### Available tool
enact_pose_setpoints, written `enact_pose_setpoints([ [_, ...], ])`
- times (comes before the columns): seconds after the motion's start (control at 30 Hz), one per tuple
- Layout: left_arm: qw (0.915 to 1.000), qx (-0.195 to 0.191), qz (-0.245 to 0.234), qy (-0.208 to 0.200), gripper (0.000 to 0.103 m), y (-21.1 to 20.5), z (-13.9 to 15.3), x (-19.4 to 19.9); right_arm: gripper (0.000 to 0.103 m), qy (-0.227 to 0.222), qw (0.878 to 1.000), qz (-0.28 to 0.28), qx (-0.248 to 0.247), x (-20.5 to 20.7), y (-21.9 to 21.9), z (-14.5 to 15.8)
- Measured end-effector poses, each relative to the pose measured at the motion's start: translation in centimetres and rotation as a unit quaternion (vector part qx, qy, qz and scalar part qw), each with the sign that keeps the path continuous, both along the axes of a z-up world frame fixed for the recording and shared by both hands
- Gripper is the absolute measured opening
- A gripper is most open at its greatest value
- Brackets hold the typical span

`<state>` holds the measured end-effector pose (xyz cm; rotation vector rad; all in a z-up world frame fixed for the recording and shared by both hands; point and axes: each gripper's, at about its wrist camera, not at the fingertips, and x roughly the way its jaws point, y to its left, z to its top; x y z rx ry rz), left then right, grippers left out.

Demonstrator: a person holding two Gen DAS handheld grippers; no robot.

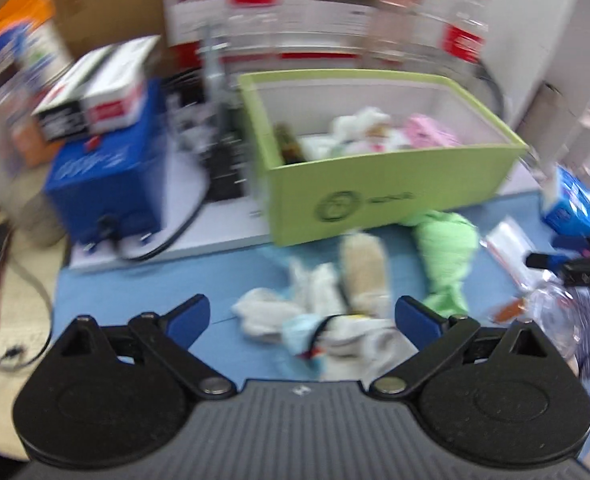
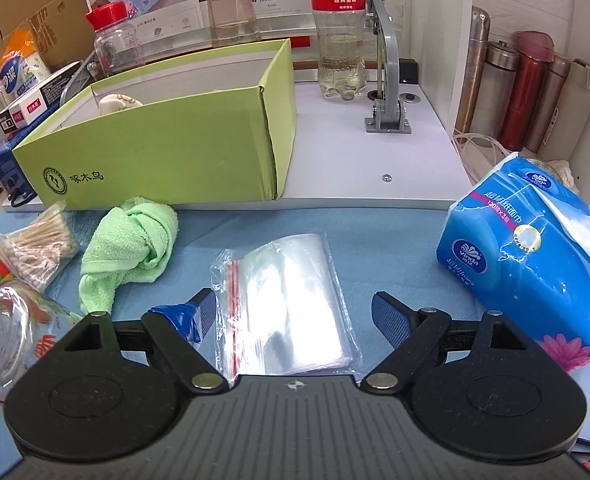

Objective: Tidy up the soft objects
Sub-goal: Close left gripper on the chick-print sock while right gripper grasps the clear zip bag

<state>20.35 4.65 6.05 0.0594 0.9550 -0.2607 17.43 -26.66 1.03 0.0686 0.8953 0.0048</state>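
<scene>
The left gripper point(image 1: 301, 316), jaws spread and empty, is hanging over the pile of white socks point(image 1: 315, 320) near the green box point(image 1: 395, 184) (some soft items already inside); it should descend squarely. The right gripper point(image 2: 294, 312) is waiting released over the plastic bags point(image 2: 287, 304).

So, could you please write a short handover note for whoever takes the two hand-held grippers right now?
Left hand-held gripper: open, empty, above the pile of white socks and small cloths on the blue mat.
Right hand-held gripper: open, empty, over the clear zip bags.
Green box: already holds some soft items, white and pink.
Left to do: the sock pile, the knotted green towel lying in front of the box, and possibly the blue tissue pack.
The left view is blurred, so the pile's items are hard to tell apart.
</scene>
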Motion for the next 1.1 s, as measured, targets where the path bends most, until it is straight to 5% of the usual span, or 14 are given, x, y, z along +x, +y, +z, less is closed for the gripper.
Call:
enact_pose_setpoints([
  [0.17,0.9985,0.054,-0.002,0.012,0.100,-1.1,-1.4,0.5,0.072,-0.007,1.000,-0.008,0.005,0.0,-0.3,0.2],
  [0.33,0.9956,0.036,0.077,0.038,0.101,6.0,-2.9,-0.7,0.072,-0.008,1.000,-0.010,0.006,-0.1,-0.2,0.1],
  [0.47,0.9796,0.082,0.173,0.059,0.101,12.4,-4.7,-3.0,0.072,-0.009,1.000,-0.010,0.007,-0.3,-0.1,0.1],
  [0.6,0.9740,0.028,0.217,0.060,0.101,16.9,-4.1,-5.5,0.072,-0.012,1.000,-0.019,0.011,-0.3,-0.4,0.1],
  [0.7,0.9809,0.010,0.193,0.025,0.101,15.9,-2.5,-6.2,0.072,-0.013,1.000,-0.023,0.013,-0.4,-0.3,0.2],
  [0.87,0.9962,0.004,0.086,0.013,0.101,10.1,-2.1,-4.2,0.072,-0.013,1.000,-0.017,0.010,-0.8,0.1,0.5],
  [0.97,0.9984,0.024,0.045,0.027,0.101,7.2,-3.6,-2.4,0.072,-0.011,1.000,-0.016,0.006,-1.5,0.0,0.8],
  [1.1,0.9962,0.039,0.051,0.059,0.101,6.5,-6.3,-0.4,0.072,-0.008,1.000,-0.015,-0.009,-2.4,-0.4,1.3],
])
